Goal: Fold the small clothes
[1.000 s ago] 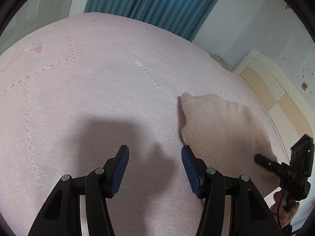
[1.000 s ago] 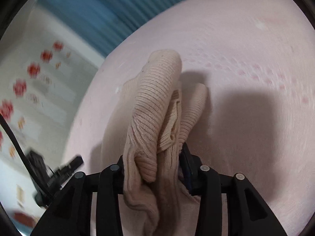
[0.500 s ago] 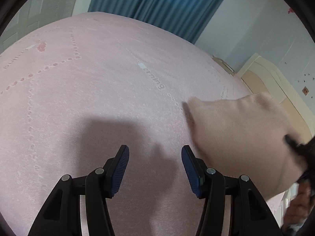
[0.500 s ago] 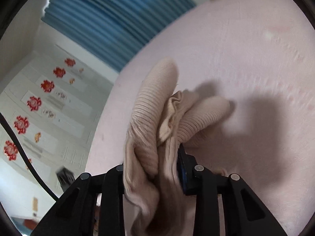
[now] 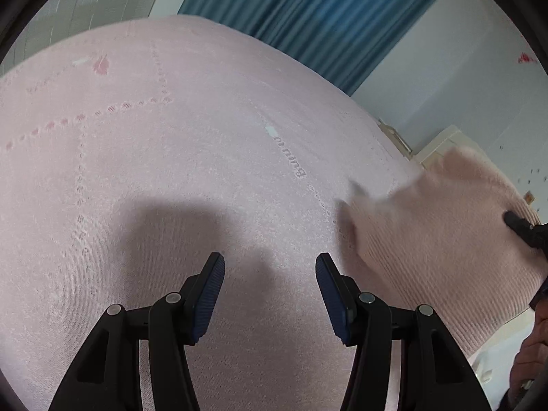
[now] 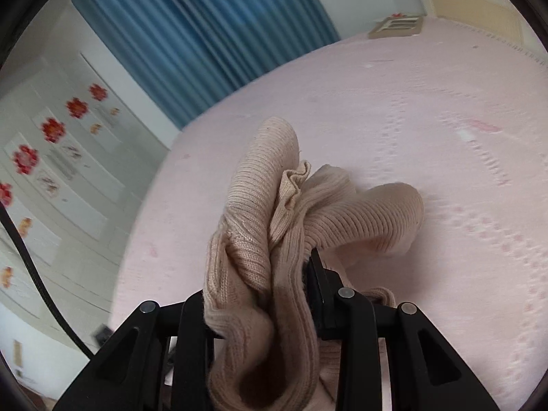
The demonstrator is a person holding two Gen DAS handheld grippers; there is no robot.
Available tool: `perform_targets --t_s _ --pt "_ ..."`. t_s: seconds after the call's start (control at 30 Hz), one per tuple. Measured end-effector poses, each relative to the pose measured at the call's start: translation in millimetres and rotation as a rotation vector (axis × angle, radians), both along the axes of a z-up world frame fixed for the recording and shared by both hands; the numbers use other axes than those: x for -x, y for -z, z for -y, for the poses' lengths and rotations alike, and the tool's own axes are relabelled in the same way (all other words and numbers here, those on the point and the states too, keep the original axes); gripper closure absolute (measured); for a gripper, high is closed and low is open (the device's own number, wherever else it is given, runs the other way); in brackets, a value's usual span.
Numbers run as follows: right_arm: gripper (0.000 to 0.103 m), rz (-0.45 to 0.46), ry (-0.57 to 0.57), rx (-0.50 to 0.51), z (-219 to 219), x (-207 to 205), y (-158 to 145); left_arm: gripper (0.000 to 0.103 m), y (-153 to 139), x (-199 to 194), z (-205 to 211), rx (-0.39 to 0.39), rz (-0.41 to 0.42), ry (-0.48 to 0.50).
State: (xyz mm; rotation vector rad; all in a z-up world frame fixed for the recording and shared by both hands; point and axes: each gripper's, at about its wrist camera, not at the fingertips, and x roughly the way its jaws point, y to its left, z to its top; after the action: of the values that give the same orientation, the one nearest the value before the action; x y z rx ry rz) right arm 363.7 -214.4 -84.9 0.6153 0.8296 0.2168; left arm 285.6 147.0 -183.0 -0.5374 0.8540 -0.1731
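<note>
Clamping a bunched beige ribbed sweater [image 6: 260,239], the right hand-held gripper [image 6: 263,291] hangs over the pink bedspread [image 5: 171,171]; the left hand-held gripper [image 5: 270,286] gapes, holding nothing.

this is a bedroom in a home. a bed [image 5: 191,178] with a pale pink cover, woven with dotted lines and a word, fills the space ahead of the fingers in both views. past its far edge hang blue curtains [image 6: 205,34]. left of the right fingers stand white wardrobe doors [image 6: 51,178] with red flower stickers [image 6: 53,129]. up and to the right of the left fingers stands a cream headboard [image 5: 445,144] against a pale wall.
</note>
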Motion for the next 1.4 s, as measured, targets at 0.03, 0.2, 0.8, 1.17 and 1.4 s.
perform_targets --t_s 0.03,0.2,0.8,1.17,1.4 --pt "0.072 0.011 -0.001 -0.037 0.9 -1.1 2.4 0.051 1.0 -0.3 -4.2 0.013 -0.003 -0.005" --pt "0.072 -0.028 0.034 -0.152 21.2 1.6 61.9 0.051 0.7 -1.3 -17.4 0.041 0.005 -0.028" --pt "0.061 0.009 -0.007 0.058 124.4 65.6 114.3 0.050 16.5 37.2 104.1 -0.163 0.034 0.380" --pt "0.061 -0.007 -0.105 0.057 151.9 107.9 119.7 0.051 43.0 90.4 163.4 -0.236 -0.007 0.481" --pt "0.061 -0.069 -0.098 0.078 165.8 111.2 140.8 0.064 47.0 79.2 174.0 -0.272 -0.018 0.390"
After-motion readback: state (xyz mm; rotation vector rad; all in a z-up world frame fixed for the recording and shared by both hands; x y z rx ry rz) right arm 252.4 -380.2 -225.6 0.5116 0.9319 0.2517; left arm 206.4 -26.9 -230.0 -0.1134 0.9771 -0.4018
